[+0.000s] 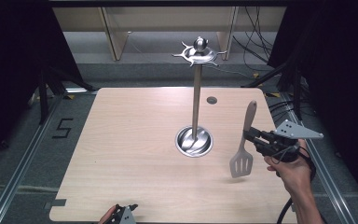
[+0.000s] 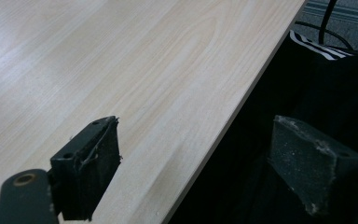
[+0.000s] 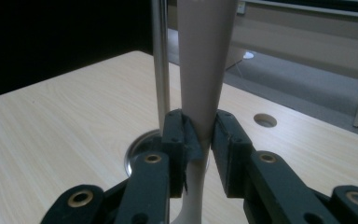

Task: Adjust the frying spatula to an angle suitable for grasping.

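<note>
Gripping the beige slotted spatula (image 1: 243, 148) by its neck, our right gripper (image 1: 250, 136) holds it upright above the pale wooden table (image 1: 130, 154). Hanging it on the steel utensil stand's (image 1: 196, 100) hooked crown remains ahead. Our left gripper (image 2: 191, 158) idles, jaws apart, at the table's near edge.

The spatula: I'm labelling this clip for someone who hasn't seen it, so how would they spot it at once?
On the pale wooden table, look right of the steel stand with its round base. There the right gripper holds the spatula upright by its handle, above the tabletop. It is beige, with a slotted blade hanging downward.
</note>
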Demonstrator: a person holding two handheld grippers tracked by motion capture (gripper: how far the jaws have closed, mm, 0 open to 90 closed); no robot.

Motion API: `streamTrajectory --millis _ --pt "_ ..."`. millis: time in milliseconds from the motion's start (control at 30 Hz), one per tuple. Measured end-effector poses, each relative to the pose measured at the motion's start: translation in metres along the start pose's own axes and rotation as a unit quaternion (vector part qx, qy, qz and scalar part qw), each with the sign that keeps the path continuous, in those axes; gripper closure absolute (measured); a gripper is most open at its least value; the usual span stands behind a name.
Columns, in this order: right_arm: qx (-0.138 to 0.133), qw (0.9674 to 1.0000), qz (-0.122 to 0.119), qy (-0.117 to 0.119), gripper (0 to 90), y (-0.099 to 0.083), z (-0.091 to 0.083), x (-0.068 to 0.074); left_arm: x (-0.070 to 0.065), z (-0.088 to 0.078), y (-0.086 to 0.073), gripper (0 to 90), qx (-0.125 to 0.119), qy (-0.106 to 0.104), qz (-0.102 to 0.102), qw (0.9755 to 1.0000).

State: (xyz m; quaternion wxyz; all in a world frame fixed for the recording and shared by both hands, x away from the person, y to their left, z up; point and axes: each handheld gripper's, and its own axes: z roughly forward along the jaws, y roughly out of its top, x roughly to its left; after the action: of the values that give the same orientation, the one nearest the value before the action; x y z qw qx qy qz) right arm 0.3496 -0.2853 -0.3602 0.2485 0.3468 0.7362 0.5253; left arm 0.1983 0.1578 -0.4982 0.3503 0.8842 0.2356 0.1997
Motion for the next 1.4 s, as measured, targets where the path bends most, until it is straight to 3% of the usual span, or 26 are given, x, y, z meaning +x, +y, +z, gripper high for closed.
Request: streamTrajectory --millis 67,100,200,233,400,433,467,533,567,767,833,1033,1400 --pt "0.003 0.9999 -0.007 0.008 76.2 0.003 0.003 0.002 0.0 0.0 0.0 15.5 0.0 0.0 0.001 1.0" --pt "0.001 0.9997 -0.022 0.008 76.2 0.007 0.005 0.001 0.0 0.0 0.0 15.5 0.0 0.0 0.001 1.0" --pt "-0.002 0.9998 -0.005 0.017 76.2 0.01 0.008 0.004 0.0 -0.001 0.0 15.5 0.0 0.001 0.002 1.0" --pt "-0.009 0.9997 -0.017 0.014 76.2 0.014 0.011 0.005 0.0 -0.001 0.0 15.5 0.0 0.001 0.002 1.0" --pt "-0.004 0.9994 -0.019 0.027 76.1 0.026 0.016 0.012 0.0 0.0 0.0 15.5 -0.001 -0.004 -0.002 1.0" --pt "-0.005 0.9992 -0.03 0.026 76.2 0.029 0.016 0.012 0.0 0.0 0.0 15.5 0.0 -0.003 0.0 1.0" --pt "-0.002 0.9994 -0.02 0.028 76.2 0.031 0.016 0.014 0.0 0.0 0.0 15.5 -0.001 -0.002 0.0 1.0" --pt "-0.006 0.9995 -0.022 0.023 76.1 0.034 0.018 0.015 0.001 -0.001 0.0 15.5 -0.001 0.0 0.003 1.0" --pt "-0.009 0.9989 -0.038 0.027 76.2 0.039 0.019 0.014 0.0 -0.001 0.0 15.5 -0.001 0.0 0.002 1.0" --pt "-0.011 0.9986 -0.037 0.037 76.2 0.054 0.024 0.02 0.0 0.0 0.0 15.5 0.001 -0.002 0.003 1.0" --pt "-0.017 0.9979 -0.054 0.031 76.2 0.059 0.025 0.02 0.001 -0.001 0.0 15.5 0.0 -0.004 0.002 1.0" --pt "-0.011 0.9974 -0.051 0.05 76.1 0.075 0.032 0.024 0.0 -0.001 0.0 15.5 0.0 -0.005 -0.001 1.0" --pt "-0.013 0.9976 -0.041 0.055 76.1 0.09 0.044 0.027 0.0 -0.001 0.0 15.5 0.001 -0.005 0.002 1.0"
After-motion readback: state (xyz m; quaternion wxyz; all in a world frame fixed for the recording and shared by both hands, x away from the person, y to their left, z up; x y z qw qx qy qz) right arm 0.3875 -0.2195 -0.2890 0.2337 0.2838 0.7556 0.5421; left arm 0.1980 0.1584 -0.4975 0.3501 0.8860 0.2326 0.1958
